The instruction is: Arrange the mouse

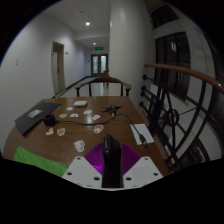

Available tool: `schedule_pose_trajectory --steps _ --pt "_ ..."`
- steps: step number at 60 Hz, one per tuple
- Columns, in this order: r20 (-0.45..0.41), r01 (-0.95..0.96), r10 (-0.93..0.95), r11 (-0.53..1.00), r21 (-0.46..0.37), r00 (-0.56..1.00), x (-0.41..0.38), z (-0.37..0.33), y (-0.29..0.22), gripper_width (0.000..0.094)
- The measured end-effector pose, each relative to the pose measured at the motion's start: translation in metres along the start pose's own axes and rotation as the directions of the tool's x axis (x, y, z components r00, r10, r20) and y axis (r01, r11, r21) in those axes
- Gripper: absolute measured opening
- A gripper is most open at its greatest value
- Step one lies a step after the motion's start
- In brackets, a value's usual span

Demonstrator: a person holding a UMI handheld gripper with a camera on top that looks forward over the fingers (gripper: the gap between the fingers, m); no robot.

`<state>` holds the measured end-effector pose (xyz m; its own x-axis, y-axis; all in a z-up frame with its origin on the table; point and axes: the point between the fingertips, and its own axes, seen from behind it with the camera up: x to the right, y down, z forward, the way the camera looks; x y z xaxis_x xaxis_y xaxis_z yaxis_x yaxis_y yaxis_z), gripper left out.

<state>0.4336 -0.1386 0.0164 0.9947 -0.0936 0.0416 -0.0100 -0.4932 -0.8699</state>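
Observation:
A black mouse [112, 160] stands on edge between my gripper's [112, 152] two fingers. The purple pads [96, 157] press on it from both sides, so the gripper is shut on the mouse. It is held above the near edge of a wooden table [110, 128]. The mouse's lower part is hidden behind the fingers.
On the table are a dark laptop [36, 115] at the left, small white items [72, 114] in the middle, a white flat object [142, 132] to the right and a green thing [35, 160] at the near left. A chair [103, 86] stands at the far end. A dark railing [180, 100] runs along the right.

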Motion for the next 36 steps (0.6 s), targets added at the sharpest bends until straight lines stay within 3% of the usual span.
schedule_pose_trajectory --steps 7,13,14,22,30,36 --pt "0.000 0.005 -0.005 1.000 0.027 1.000 0.031 -0.047 0.015 0.0174" --pt "-0.007 0.031 -0.030 0.992 0.120 1.000 0.051 -0.136 0.007 0.0173" --pt "-0.005 0.032 -0.032 0.989 0.141 0.999 0.042 -0.125 -0.003 0.0172" --pt "0.065 0.004 -0.023 0.964 0.266 0.998 0.011 -0.242 -0.023 0.0172" --pt "0.126 0.018 -0.051 0.968 0.252 0.991 -0.045 -0.271 0.032 0.0173" --pt "0.119 0.080 -0.099 0.984 0.157 0.988 -0.057 -0.258 0.109 0.0174"
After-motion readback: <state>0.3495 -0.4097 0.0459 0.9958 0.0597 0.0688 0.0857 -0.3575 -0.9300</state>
